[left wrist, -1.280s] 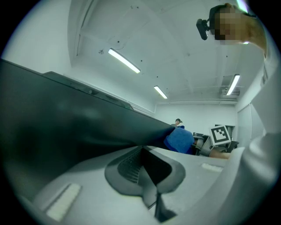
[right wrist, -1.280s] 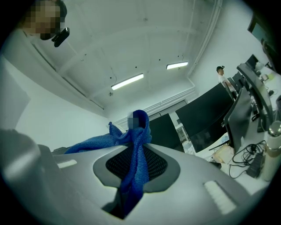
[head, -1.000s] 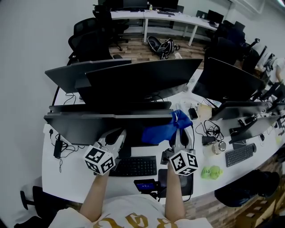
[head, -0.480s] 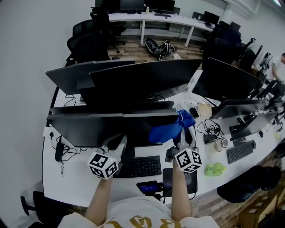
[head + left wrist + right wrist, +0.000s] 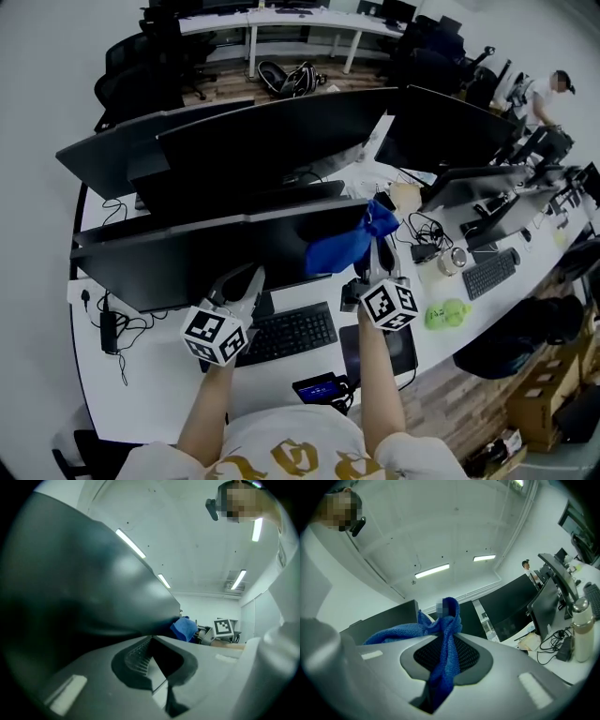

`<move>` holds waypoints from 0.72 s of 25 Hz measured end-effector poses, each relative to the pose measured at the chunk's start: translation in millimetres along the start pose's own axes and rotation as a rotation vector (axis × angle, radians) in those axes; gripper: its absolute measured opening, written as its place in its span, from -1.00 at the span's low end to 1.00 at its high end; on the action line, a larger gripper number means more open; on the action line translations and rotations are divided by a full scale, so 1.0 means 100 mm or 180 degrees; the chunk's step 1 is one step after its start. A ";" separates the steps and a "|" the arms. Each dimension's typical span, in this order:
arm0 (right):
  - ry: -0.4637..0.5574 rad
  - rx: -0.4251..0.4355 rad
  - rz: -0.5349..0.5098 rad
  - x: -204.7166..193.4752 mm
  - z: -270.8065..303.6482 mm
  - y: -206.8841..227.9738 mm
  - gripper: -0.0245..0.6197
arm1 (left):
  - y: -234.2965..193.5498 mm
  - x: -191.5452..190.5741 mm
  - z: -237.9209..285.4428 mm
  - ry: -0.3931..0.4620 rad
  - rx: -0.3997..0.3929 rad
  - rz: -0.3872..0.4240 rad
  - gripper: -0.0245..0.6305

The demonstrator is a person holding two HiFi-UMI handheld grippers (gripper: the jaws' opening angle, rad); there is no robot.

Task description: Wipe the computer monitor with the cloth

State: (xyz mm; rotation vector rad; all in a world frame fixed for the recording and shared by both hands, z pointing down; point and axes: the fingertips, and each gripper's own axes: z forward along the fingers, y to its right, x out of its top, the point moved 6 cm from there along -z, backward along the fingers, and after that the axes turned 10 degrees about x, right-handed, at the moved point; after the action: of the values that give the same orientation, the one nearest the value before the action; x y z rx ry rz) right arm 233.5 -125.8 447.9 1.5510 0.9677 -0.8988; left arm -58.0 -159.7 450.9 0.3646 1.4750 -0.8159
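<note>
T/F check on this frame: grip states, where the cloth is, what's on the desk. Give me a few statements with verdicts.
1. The right hand-held gripper is shut on the blue cloth. True.
2. The left hand-held gripper also holds a cloth. False: its jaws are together with nothing between them.
3. The cloth is up at the right end of the nearest monitor. True.
4. The keyboard sits to the right of both grippers. False: it lies on the desk in front of that monitor, between the two grippers in the head view.
</note>
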 end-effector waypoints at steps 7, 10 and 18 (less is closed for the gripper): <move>-0.0189 0.0209 0.0065 -0.07 0.03 0.12 -0.70 | 0.23 -0.10 0.16 -0.0040 0.0010 0.0053 -0.58; -0.0305 0.0289 0.0136 -0.20 -0.02 0.18 -0.70 | 0.31 -0.18 0.22 -0.0087 0.0106 0.0176 -0.58; -0.0671 0.0457 0.0368 -0.56 -0.11 0.38 -0.70 | 0.55 -0.24 0.24 -0.0137 0.0423 0.0211 -0.58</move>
State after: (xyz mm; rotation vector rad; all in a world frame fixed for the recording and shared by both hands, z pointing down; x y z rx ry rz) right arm 247.2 -126.8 515.2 1.5784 0.6693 -1.0443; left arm -0.9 -131.3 462.3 0.4901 1.3653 -0.8657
